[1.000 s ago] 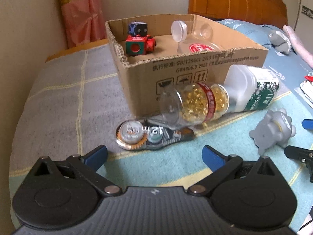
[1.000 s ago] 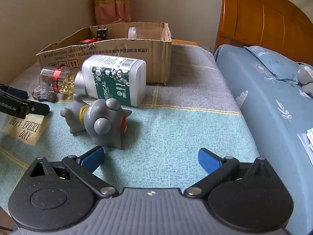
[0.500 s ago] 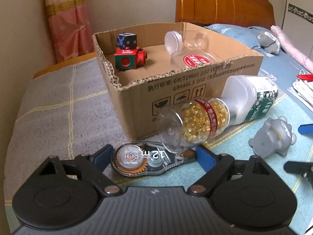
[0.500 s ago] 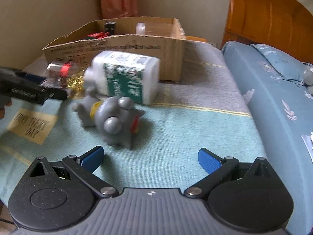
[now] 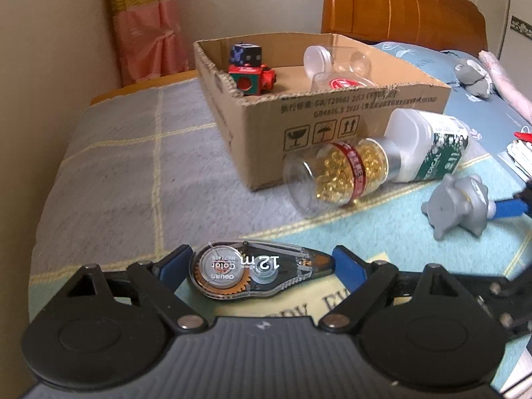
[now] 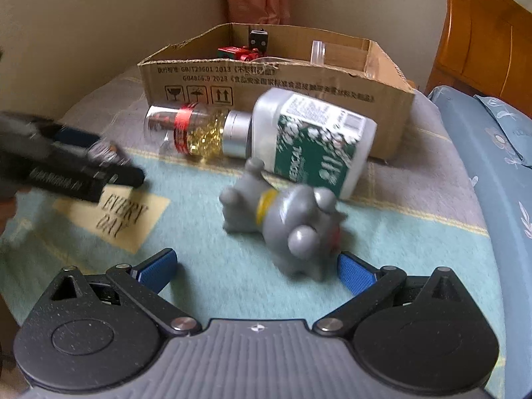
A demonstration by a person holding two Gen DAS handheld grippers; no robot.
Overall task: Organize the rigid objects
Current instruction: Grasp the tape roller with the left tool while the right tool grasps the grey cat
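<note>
Clear correction-tape dispenser [image 5: 259, 271] flat on blanket; grey toy [image 6: 289, 222] on its side.

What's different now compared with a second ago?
The left tool has come forward and narrowed around the correction tape. The right tool has moved up to the grey toy, pads not touching it. The bottles and the cardboard box have stayed put.

pink curtain [image 5: 146, 23] | wooden headboard [image 5: 399, 10] | blue floral bedding [image 6: 498, 153] | beige wall [image 6: 99, 16]
</note>
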